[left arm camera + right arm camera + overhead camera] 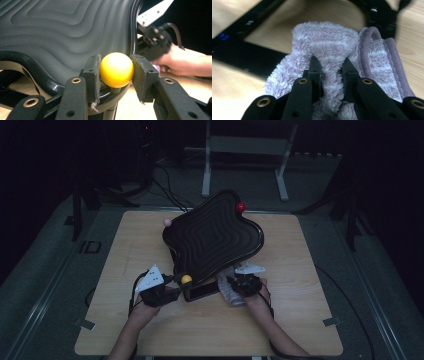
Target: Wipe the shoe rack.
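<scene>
On the wooden table (150,330) a black wavy tray (212,237) stands on a dark frame (202,291), tilted, with its ridged face turned up toward you. Its long axis runs from about 11 o'clock at the far side to about 5 o'clock at the near side, and its lowest corner points to about 7 o'clock, toward your left hand. Three knobs sit at the rim: a red ball (241,207) at 1 o'clock of the tray, a pink ball (167,222) at 10 o'clock, and a yellow ball (186,279) at the near corner at 7 o'clock. Your left gripper (172,286) is clenched on the yellow ball (116,70); in the left gripper view both pads press its sides, and the tray rim (30,67) passes just behind and under it. Your right gripper (231,282) is at 5 o'clock of the tray, just beside its near edge, and it pinches a fold of a fluffy lilac cloth (332,47) between its jaws. The cloth (231,292) lies on the table under this gripper, touching the dark frame; its corded hem (392,57) runs along the right of the right gripper view. The frame bar (242,52) stands just behind the cloth. Beyond the table, at 12 o'clock, a white stand (245,150) is on the floor, with cables (170,190) near it.
</scene>
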`<state>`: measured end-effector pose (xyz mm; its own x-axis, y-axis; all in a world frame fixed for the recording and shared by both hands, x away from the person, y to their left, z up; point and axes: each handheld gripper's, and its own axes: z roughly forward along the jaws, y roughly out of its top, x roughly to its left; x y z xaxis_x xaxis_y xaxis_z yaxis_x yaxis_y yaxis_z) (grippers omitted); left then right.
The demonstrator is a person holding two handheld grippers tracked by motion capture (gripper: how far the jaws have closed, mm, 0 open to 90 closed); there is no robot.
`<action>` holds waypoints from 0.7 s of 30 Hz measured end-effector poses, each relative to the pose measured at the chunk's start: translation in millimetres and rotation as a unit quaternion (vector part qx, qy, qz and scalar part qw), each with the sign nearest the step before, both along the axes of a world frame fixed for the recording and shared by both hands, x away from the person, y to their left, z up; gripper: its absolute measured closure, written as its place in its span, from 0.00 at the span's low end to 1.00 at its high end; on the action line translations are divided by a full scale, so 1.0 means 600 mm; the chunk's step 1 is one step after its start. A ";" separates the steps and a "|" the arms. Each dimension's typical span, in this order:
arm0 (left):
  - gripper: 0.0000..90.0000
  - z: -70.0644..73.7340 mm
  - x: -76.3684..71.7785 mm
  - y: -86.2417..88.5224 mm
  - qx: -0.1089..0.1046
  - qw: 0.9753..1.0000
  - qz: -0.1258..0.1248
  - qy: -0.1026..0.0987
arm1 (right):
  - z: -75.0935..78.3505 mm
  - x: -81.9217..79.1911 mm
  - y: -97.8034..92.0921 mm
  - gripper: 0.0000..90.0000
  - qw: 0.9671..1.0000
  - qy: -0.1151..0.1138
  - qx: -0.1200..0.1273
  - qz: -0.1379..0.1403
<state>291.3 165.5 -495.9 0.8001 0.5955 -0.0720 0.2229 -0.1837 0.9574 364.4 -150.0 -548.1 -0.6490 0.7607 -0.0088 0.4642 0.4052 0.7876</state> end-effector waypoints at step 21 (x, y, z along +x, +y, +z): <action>0.67 0.001 -0.019 -0.059 0.008 1.000 -0.016 -0.011 | 0.077 -0.067 -0.145 0.83 0.996 -0.030 0.076 -0.046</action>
<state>280.2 129.9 -495.1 0.8204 0.5699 -0.0458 0.1959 -0.2050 0.9589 324.1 -237.2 -501.7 -0.5778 0.8127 0.0748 0.4440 0.2361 0.8644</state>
